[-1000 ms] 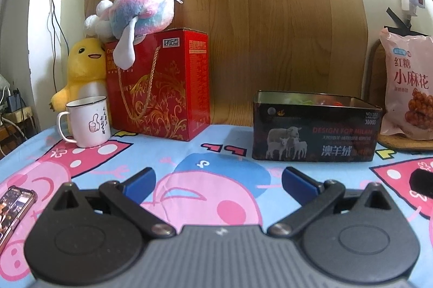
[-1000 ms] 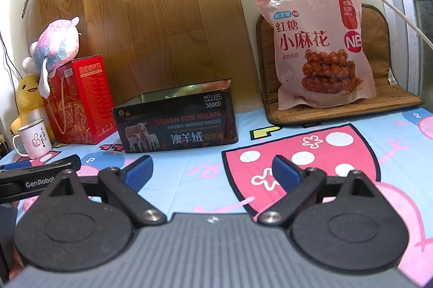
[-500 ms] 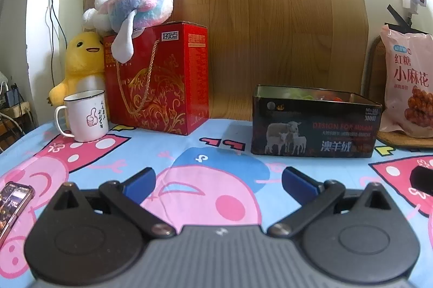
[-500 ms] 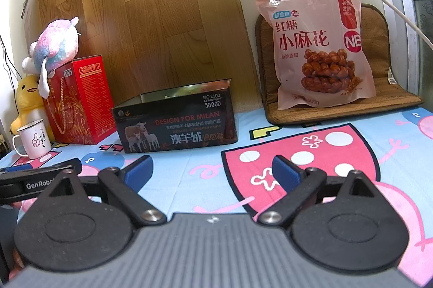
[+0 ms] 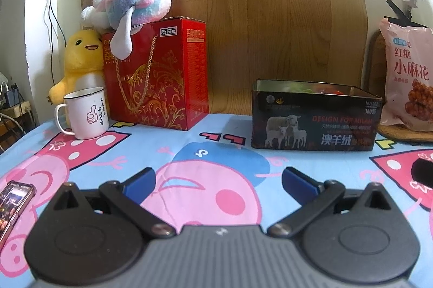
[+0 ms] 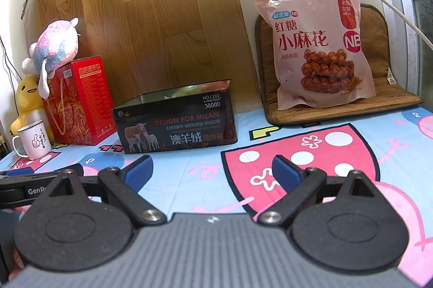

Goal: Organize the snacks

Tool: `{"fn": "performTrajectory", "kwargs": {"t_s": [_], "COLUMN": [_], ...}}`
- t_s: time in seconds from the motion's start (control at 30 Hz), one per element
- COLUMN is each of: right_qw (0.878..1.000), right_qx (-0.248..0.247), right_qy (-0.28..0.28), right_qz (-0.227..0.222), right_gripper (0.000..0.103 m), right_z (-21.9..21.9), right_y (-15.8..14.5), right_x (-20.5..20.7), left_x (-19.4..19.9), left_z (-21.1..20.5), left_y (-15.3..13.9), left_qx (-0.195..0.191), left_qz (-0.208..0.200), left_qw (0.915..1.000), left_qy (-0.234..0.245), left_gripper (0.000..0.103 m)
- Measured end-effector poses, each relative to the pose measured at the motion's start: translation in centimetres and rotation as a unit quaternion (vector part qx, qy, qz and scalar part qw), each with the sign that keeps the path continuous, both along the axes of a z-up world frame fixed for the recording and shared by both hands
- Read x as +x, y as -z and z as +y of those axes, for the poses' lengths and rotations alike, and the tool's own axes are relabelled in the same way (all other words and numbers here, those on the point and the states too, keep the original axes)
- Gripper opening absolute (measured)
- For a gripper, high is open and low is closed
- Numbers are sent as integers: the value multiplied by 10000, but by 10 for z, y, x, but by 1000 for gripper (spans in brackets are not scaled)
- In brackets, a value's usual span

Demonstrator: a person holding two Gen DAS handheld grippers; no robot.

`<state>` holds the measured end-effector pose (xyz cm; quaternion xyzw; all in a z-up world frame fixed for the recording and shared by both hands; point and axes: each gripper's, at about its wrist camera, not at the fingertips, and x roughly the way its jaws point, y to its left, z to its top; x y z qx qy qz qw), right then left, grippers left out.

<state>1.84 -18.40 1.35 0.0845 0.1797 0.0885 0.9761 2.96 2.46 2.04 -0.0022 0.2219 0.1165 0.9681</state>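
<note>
The left gripper (image 5: pixel 218 182) and right gripper (image 6: pixel 211 169) hover over the cartoon tablecloth (image 5: pixel 189 150), jaws spread, holding nothing. The open tin (image 6: pixel 176 129), printed "DESIGN FOR MILAN" and "NO.L102", stands near the back edge. The pink snack bag (image 6: pixel 319 49), marked "NB", leans upright on a brown mat (image 6: pixel 379 109) toward the back right corner. The red gift box (image 5: pixel 159 77) and the thumbs-up mug (image 5: pixel 86 112) stand toward the back left.

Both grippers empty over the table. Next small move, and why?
Probably ease the right gripper forward and right toward the pink snack bag. Both grippers are open and hold nothing; the bag leans on the brown mat, outside the open tin, and it sits on the right gripper's side.
</note>
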Motion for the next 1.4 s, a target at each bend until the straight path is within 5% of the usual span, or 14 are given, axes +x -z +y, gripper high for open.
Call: {"fn": "performTrajectory", "kwargs": {"t_s": [0.57,1.4], "right_qw": [10000,10000], "right_qx": [-1,3], "right_qy": [6,-2], "right_qz": [18,33], "right_gripper": [96,97], "right_z": [0,1], "right_y": [0,0], "right_x": [0,1], "left_x": [6,7], "left_z": [-2,-5], "left_y": [6,7], "left_qx": [-105,31], "left_qz": [478,569], "left_qw": [9986,9981], "left_qy": [223,242], "left_gripper": [103,103]}}
